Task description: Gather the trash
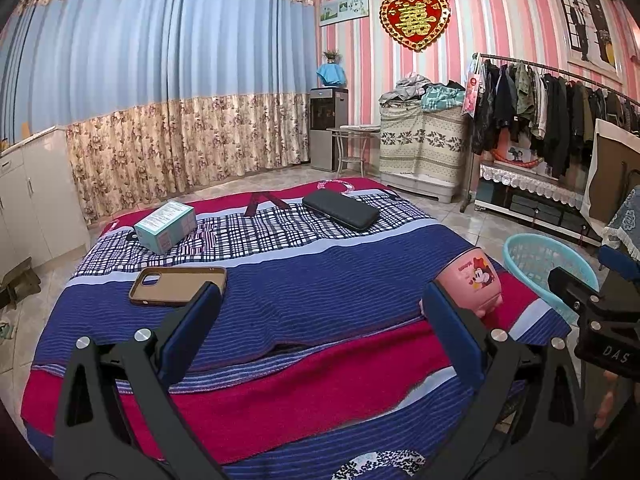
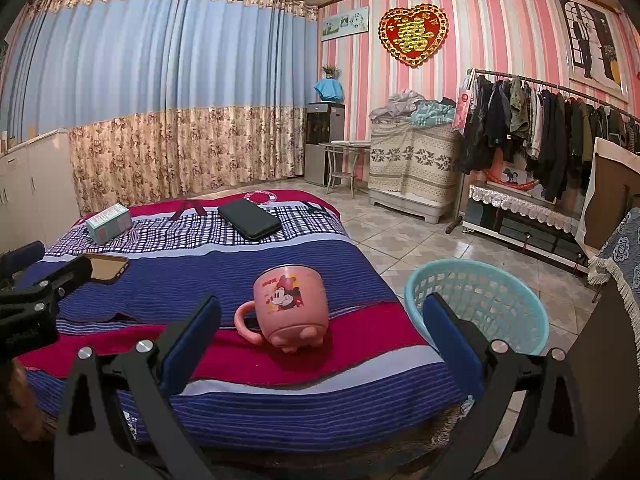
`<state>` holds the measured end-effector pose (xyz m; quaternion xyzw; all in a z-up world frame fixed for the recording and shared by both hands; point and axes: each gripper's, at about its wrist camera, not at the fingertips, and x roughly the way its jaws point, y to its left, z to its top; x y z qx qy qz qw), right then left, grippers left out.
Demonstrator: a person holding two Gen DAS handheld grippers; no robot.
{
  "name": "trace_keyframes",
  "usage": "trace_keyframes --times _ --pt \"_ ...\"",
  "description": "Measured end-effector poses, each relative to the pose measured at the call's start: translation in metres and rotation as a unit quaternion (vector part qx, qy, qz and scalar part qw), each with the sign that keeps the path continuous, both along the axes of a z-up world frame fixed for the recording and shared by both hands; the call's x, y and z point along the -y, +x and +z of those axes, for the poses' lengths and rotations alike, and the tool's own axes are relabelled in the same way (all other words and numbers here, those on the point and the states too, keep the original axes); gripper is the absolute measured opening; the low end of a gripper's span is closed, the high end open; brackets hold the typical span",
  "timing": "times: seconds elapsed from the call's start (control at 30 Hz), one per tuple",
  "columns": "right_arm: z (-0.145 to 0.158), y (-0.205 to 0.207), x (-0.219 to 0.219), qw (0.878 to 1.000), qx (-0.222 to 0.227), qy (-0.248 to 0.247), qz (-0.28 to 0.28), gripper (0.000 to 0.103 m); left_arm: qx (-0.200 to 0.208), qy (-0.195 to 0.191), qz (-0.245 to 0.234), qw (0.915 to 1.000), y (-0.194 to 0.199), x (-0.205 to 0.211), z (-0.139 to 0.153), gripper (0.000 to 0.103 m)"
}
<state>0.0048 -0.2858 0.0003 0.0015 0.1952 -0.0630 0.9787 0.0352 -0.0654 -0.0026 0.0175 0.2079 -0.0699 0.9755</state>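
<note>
hovering wide open and empty, left gripper point(image 1: 320, 312) and right gripper point(image 2: 320, 320); pink cartoon-printed plastic mug point(image 2: 288, 304) lies tipped mid-frame on striped bed point(image 2: 280, 396), likely trash for turquoise plastic mesh basket point(image 2: 476, 304) at right.

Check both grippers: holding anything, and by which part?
Nothing held. Left gripper is open over the striped blanket; right gripper is open, with the pink mug lying untouched on the bed between and beyond its fingers.
</note>
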Motion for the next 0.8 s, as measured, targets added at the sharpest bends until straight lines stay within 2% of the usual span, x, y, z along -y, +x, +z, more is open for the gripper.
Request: trace_keyframes --times 0.8 --pt "-0.0008 0.0024 0.0043 1.000 0.000 -0.001 0.000 0.098 0.000 0.001 0.000 1.0000 0.0014 -0.0056 0.0036 0.097"
